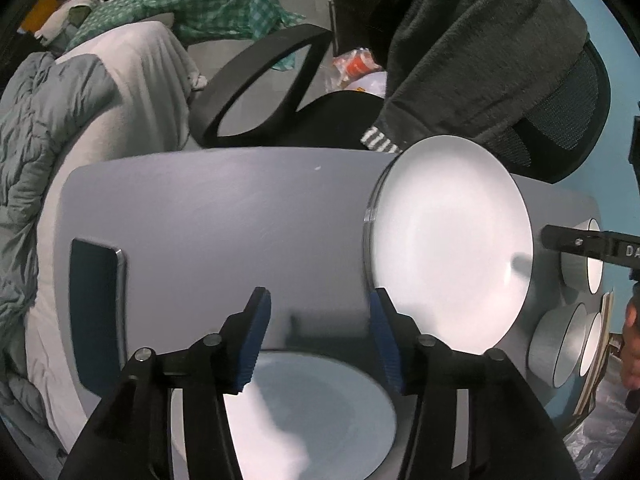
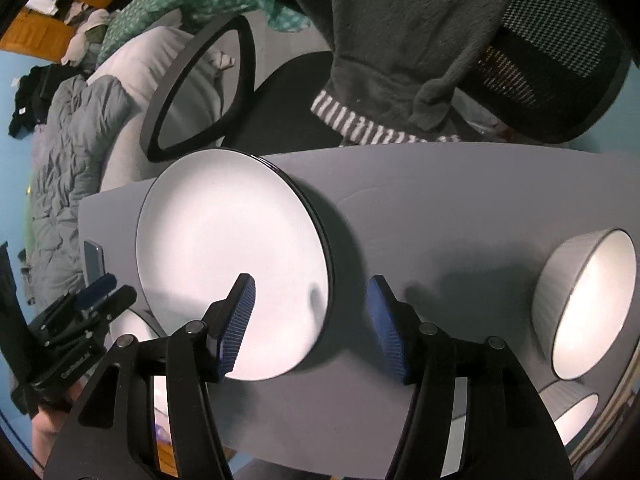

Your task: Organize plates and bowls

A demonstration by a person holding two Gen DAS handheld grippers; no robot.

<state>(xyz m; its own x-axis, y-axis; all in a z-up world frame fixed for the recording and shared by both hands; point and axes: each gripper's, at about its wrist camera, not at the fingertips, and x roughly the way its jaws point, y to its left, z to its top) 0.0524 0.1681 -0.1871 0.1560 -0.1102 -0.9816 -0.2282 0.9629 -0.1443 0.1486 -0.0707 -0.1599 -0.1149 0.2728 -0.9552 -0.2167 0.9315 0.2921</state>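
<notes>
The left gripper (image 1: 318,334) has its blue-padded jaws spread, empty, above a white round plate (image 1: 312,412) on the grey table (image 1: 208,208). The right gripper (image 2: 310,328) is likewise spread and empty, near a stack of white, black-rimmed plates (image 2: 228,256). Two white bowls with grey outsides (image 2: 592,304) sit further right.
</notes>
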